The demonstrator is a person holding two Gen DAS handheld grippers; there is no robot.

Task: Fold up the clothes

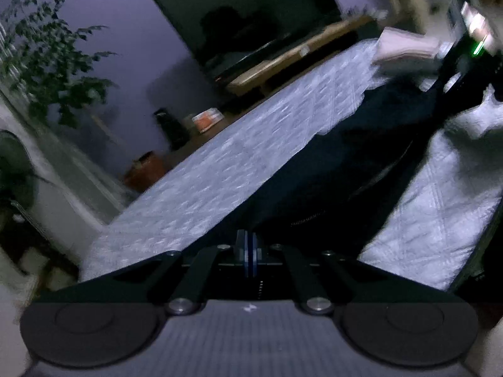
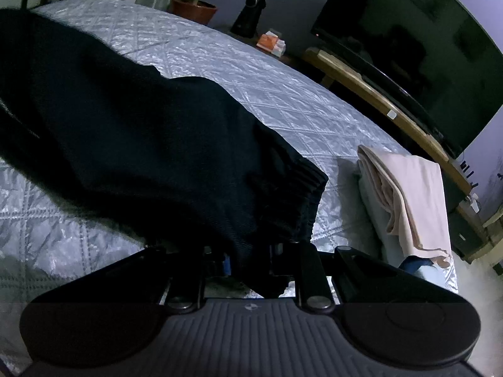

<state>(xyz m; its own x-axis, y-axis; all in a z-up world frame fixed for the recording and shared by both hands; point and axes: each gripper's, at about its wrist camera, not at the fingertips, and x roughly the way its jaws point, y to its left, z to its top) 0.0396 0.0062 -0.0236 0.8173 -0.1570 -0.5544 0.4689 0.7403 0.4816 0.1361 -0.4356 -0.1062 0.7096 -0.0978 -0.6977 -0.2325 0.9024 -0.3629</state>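
Quilted pale bedspread [image 1: 220,163] covers the bed, with a dark television [image 1: 251,15] on a wooden stand beyond its far edge and a leafy plant at the room's side.

Left wrist view: the left gripper [image 1: 248,251] has its blue-padded fingers pressed together at the near end of the dark garment [image 1: 361,157]; whether cloth is between them I cannot tell. The garment runs diagonally toward the other tool. Motion blur smears everything.

Right wrist view: the right gripper [image 2: 248,264] is clamped on the dark garment's ribbed hem [image 2: 301,201], lifted over the bedspread. Folded pale clothes [image 2: 411,198] lie at the bed's corner. A thin bite on heavy cloth could slip, and a swinging hem might knock that stack.
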